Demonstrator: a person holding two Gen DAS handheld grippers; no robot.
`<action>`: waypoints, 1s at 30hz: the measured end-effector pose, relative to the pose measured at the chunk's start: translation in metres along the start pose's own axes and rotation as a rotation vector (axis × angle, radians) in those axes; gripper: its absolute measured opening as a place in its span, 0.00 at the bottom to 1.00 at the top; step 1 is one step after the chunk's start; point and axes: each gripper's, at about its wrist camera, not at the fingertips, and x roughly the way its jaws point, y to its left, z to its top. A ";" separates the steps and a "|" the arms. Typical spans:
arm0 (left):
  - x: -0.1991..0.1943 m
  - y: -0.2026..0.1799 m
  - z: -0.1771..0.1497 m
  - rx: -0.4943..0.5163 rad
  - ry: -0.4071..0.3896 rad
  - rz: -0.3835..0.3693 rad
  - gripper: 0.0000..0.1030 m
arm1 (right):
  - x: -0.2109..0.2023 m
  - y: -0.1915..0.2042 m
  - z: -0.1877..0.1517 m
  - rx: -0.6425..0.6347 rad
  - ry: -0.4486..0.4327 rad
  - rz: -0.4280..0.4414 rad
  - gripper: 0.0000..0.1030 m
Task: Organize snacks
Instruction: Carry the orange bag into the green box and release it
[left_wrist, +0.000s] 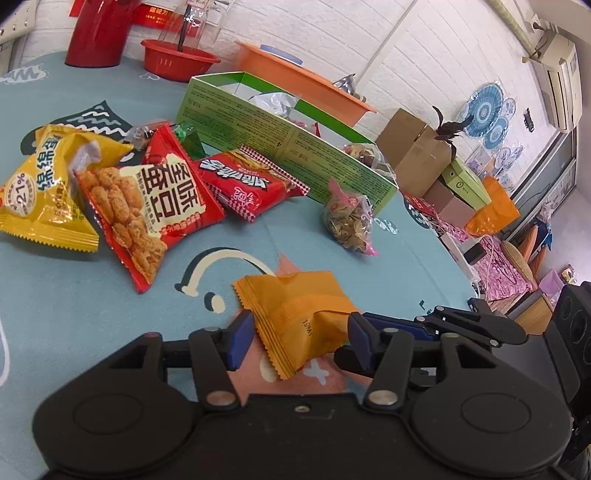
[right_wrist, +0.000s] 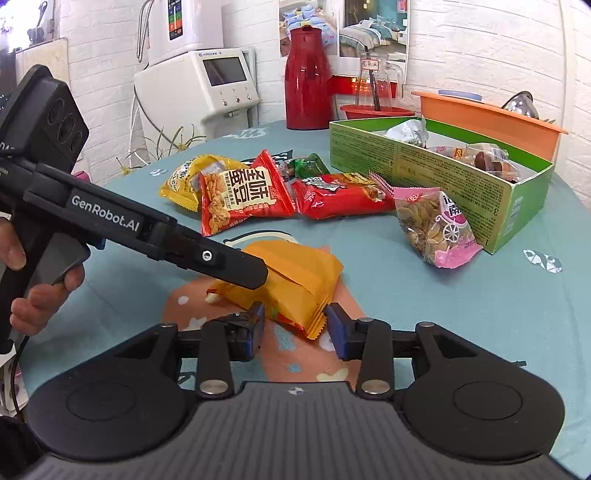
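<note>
Orange packet (left_wrist: 295, 314): plain, crimped ends, puffed, lying on the table (left_wrist: 110, 295) near its front edge.
Left gripper (left_wrist: 301, 332): clamped on that packet's sides.
Right gripper (right_wrist: 295, 321): clamped on its crimped end.

The bench (right_wrist: 480, 314) wears a teal cloth with cartoon prints. An orange packet (right_wrist: 291, 284) lies on it at the near side. Further back lie a yellow bag (right_wrist: 184, 181), two red snack bags (right_wrist: 240, 199) and a pink-edged seed pouch (right_wrist: 436, 229), which leans on a green open box (right_wrist: 424, 162). Behind stand a red flask (right_wrist: 308, 88), a red bowl (right_wrist: 373, 110) and an orange basin (right_wrist: 487, 114).
</note>
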 end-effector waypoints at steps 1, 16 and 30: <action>0.001 -0.001 0.001 0.002 0.001 -0.001 0.75 | 0.000 0.000 0.000 -0.004 0.001 -0.003 0.67; 0.003 -0.015 0.003 0.049 -0.058 0.035 0.61 | 0.000 0.001 0.004 -0.013 -0.034 -0.019 0.34; 0.002 -0.053 0.082 0.135 -0.228 -0.061 0.60 | -0.032 -0.030 0.064 -0.022 -0.277 -0.142 0.33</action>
